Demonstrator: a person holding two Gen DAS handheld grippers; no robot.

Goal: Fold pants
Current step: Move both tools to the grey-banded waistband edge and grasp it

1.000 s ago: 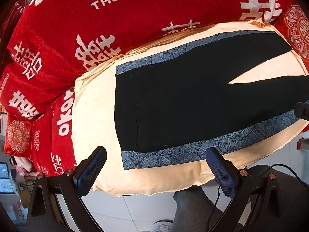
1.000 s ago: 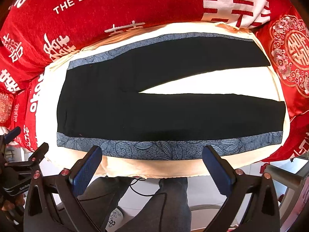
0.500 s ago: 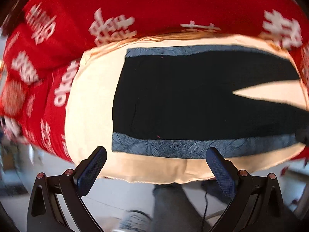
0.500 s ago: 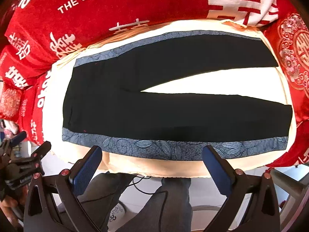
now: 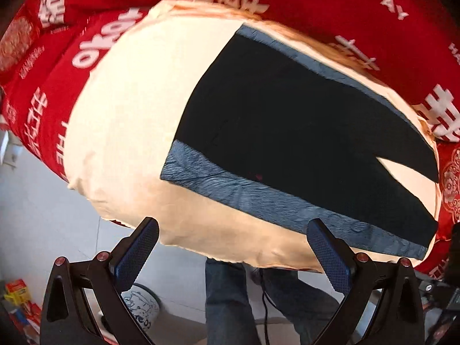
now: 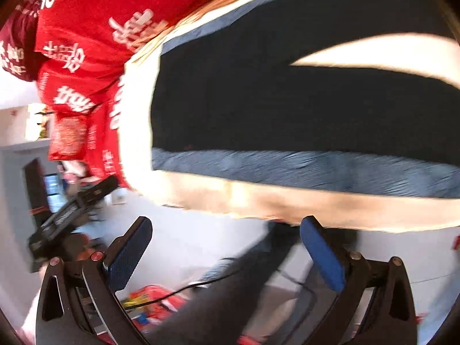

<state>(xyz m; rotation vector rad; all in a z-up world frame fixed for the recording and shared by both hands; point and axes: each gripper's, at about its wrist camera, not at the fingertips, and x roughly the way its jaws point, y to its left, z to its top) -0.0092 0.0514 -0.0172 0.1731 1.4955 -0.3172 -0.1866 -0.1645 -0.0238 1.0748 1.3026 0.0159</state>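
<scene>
Black pants [image 5: 287, 120] with blue patterned side stripes [image 5: 258, 198] lie flat and spread on a cream pad [image 5: 120, 120]. The waist is at the left and the two legs run to the right. The pants also show in the blurred right wrist view [image 6: 273, 106]. My left gripper [image 5: 233, 247] is open and empty, below the pad's near edge by the waist. My right gripper [image 6: 227, 244] is open and empty, also off the near edge. Neither touches the pants.
A red cloth with white lettering [image 5: 345, 8] covers the surface around and behind the pad. The person's legs in jeans [image 5: 230, 302] and a cable are below the near edge. The left gripper's body [image 6: 69, 215] shows at the left of the right wrist view.
Both grippers have swung leftward towards the waist end of the pants. The left view has tilted, and the right view is now blurred by motion. Both grippers stay open.
</scene>
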